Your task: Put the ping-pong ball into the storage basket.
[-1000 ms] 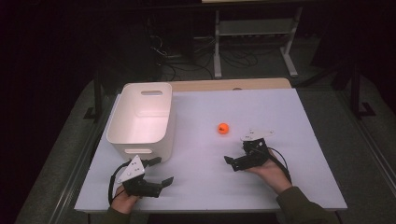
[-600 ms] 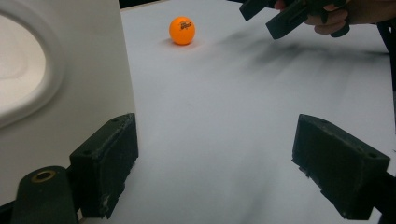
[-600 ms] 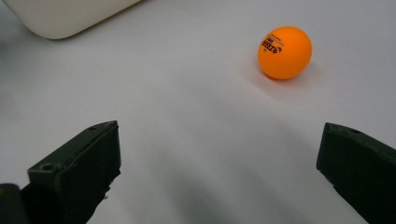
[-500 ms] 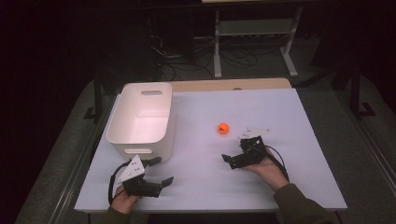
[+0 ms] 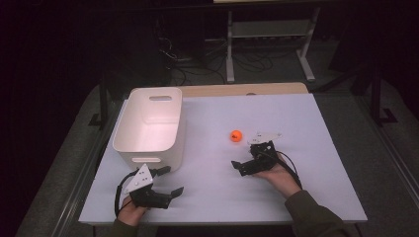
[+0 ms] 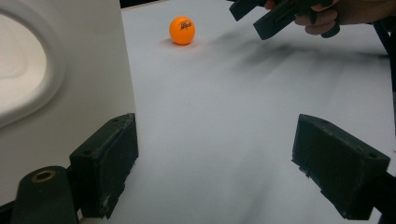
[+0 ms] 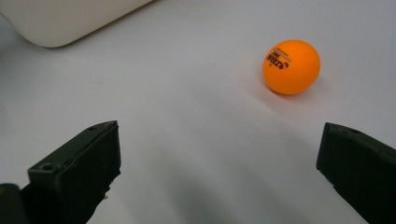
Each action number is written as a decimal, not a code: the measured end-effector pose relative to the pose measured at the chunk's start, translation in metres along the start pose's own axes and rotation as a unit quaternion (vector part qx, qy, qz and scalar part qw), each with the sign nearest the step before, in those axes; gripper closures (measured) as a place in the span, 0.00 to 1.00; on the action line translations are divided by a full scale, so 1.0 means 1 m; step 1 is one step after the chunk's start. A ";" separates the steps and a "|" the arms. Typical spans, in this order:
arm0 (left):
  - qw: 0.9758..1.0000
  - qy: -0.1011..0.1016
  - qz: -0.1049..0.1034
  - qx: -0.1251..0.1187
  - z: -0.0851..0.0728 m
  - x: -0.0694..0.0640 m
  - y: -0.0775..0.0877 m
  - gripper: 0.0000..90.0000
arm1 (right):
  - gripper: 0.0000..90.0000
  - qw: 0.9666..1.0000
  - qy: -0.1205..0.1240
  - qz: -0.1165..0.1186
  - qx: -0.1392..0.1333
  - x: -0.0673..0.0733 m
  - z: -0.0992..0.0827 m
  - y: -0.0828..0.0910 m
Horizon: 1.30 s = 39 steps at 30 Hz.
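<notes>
Over the last sec the right claw [image 5: 245, 165] edged fwd toward the small orange ping-pong ball [image 5: 236, 135], jaws spread wide, nothing held. Ball sat on the white bench [image 5: 296, 118], near the white plastic bin [image 5: 150, 123]; grasp looked imminent. Left claw [image 5: 168, 182] stayed spread, idle.

**Print on the ball**

We find one piece of lettering: small dark print in short stacked lines on the orange ball [image 7: 291, 66]. In the right gripper view it sits near the top, too small and tilted for us to read with any certainty.
</notes>
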State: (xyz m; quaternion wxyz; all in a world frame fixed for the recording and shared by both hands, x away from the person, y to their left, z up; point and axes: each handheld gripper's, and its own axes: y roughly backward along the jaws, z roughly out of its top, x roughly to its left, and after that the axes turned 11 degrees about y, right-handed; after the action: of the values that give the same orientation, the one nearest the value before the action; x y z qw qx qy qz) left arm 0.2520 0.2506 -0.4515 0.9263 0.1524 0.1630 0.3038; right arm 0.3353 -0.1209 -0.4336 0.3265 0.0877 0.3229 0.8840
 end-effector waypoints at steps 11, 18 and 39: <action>1.000 0.000 0.000 -0.002 0.000 0.000 0.000 0.16 | 0.00 1.000 -0.003 -0.001 -0.002 -0.002 0.003 -0.002; 1.000 0.000 0.000 -0.001 0.000 0.000 0.000 0.16 | 0.00 1.000 -0.001 -0.004 -0.003 -0.004 0.005 -0.004; 1.000 -0.001 0.000 -0.001 0.000 0.000 0.000 0.16 | 0.00 1.000 0.000 -0.008 -0.006 -0.008 0.011 -0.010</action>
State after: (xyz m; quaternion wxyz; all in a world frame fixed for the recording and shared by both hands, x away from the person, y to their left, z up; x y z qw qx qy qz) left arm 0.2516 0.2503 -0.4515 0.9263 0.1521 0.1622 0.3041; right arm 0.3509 -0.1147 -0.4304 0.3341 0.0829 0.3188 0.8831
